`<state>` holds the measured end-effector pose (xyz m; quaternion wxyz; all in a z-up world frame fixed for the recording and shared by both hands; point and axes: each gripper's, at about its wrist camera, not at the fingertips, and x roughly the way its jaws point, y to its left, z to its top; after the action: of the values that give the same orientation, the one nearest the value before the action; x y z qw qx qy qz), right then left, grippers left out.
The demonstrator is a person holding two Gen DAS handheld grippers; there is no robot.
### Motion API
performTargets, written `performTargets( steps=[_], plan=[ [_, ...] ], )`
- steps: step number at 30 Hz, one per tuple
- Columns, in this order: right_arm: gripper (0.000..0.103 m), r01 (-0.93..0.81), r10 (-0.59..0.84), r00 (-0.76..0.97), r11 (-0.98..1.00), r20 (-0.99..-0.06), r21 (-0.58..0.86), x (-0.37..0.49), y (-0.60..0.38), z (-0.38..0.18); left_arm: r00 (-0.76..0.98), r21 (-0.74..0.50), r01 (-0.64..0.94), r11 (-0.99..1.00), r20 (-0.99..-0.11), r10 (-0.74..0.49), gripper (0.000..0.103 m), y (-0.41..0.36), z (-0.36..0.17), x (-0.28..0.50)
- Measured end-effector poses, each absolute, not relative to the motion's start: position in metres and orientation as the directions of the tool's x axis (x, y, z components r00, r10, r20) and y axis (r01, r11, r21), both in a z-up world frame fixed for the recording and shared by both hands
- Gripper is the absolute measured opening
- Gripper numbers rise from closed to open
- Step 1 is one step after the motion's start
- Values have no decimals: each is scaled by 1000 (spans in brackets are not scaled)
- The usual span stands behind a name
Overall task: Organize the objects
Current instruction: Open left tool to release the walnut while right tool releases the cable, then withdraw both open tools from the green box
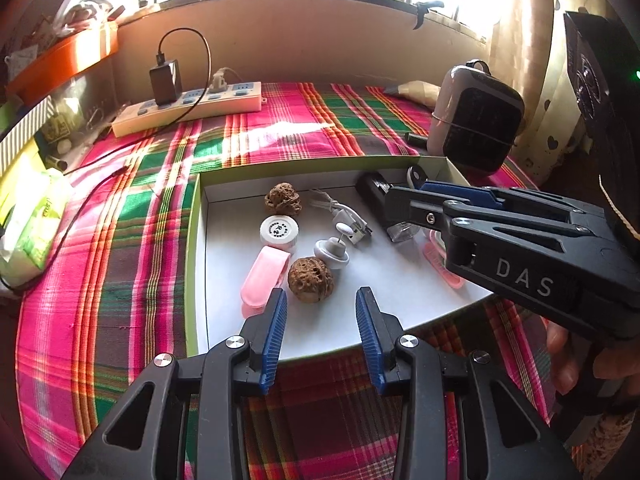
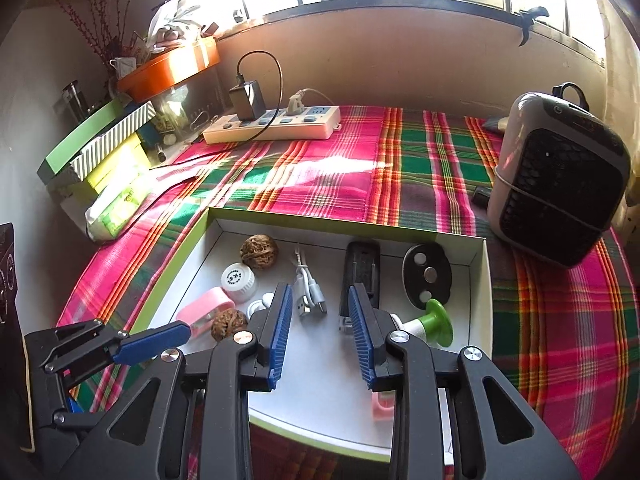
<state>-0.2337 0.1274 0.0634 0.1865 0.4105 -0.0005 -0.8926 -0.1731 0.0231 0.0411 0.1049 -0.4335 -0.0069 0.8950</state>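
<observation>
In the left wrist view, the shallow green-rimmed white cardboard tray (image 1: 192, 240) is sitting at frame centre on the plaid cloth. Inside it, a pink plastic clip (image 1: 264, 272) is lying just left of a brown wrinkled walnut (image 1: 310, 279). The left gripper (image 1: 321, 312) is hovering over the tray's near edge at lower centre, fingers apart, holding nothing. The right gripper (image 2: 316, 304) is likewise gaping empty above a white coiled USB cable (image 2: 308, 292) at the centre of the right wrist view.

A plaid cloth (image 2: 420, 176) in pink, green and orange covers the table. At the back, near the wall, lies a white power strip (image 2: 276, 124) with a black charger (image 2: 248, 100) plugged in it. On the right stands a grey heater (image 2: 560, 184) with a black grille. On the left are stacked boxes (image 2: 100, 148), and above them an orange tray (image 2: 168, 68). A pack of tissues (image 1: 32, 224) lies at the left edge.
</observation>
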Motion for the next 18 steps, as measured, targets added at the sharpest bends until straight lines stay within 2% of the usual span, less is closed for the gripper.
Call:
performTargets(
  steps=[4, 8, 14, 18],
  plan=[
    [31, 326, -307, -623, -938, -720, 118, -217, 129, 70, -619, -101, -166, -981, -763, 183, 34, 22, 47, -164],
    [40, 309, -306, -641, -942, -704, 127, -199, 135, 74, -635, -87, -154, -984, -755, 166, 34, 22, 51, -151],
    [40, 300, -292, -662, -947, -690, 112, -172, 139, 76, -654, -69, -125, -990, -745, 135, 34, 21, 52, -131],
    [40, 275, -261, -651, -956, -713, 99, -160, 141, 68, -665, -24, -111, -994, -741, 92, 34, 25, 48, -116]
  ],
)
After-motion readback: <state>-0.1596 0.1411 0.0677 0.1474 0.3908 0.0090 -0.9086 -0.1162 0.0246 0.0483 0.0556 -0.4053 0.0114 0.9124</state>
